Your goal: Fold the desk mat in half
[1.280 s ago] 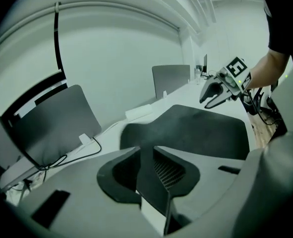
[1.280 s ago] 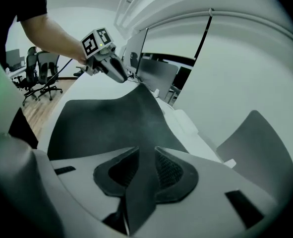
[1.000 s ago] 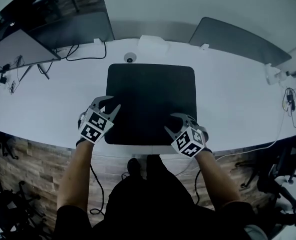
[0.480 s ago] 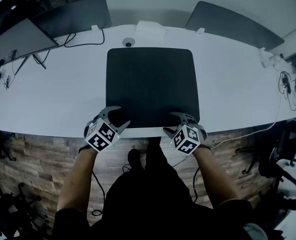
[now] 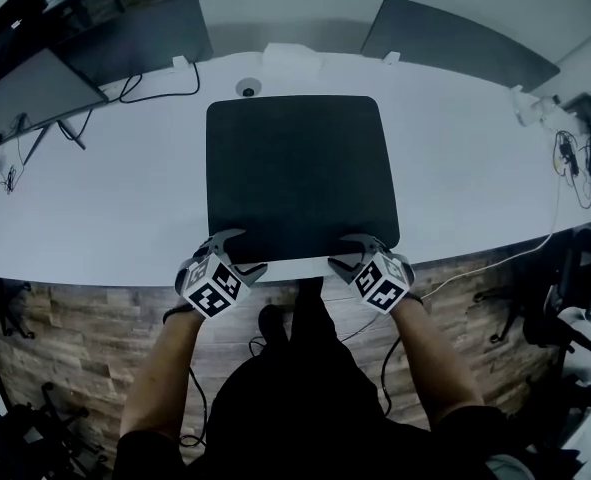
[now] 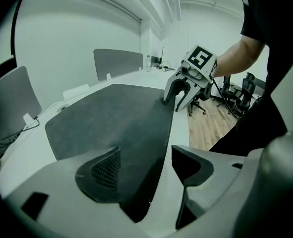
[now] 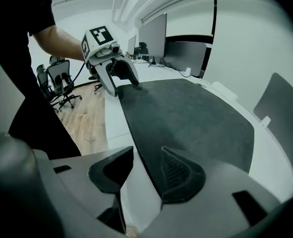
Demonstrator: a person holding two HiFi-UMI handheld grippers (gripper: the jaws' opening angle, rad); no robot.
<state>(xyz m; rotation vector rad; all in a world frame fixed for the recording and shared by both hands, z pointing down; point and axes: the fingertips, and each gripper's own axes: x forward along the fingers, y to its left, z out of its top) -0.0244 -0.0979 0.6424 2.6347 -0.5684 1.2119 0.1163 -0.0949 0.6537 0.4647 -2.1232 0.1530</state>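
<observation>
The right hand-held gripper (image 7: 147, 155) is seen lowered over the near edge of the dark desk mat (image 7: 186, 118), which is laid flat on the white bench (image 7: 114, 120). Its jaws have just been closing but are held apart, with the mat's stitched edge caught between them unpressed. Further along the same edge, the left hand-held gripper (image 7: 125, 89), topped by its marker cube (image 7: 97, 37), is carried by a bare forearm (image 7: 62, 37); its jaws have just been opening and are set astride the mat's edge. Office chairs (image 7: 57, 76) and a wooden floor (image 7: 89, 118) are visible behind
</observation>
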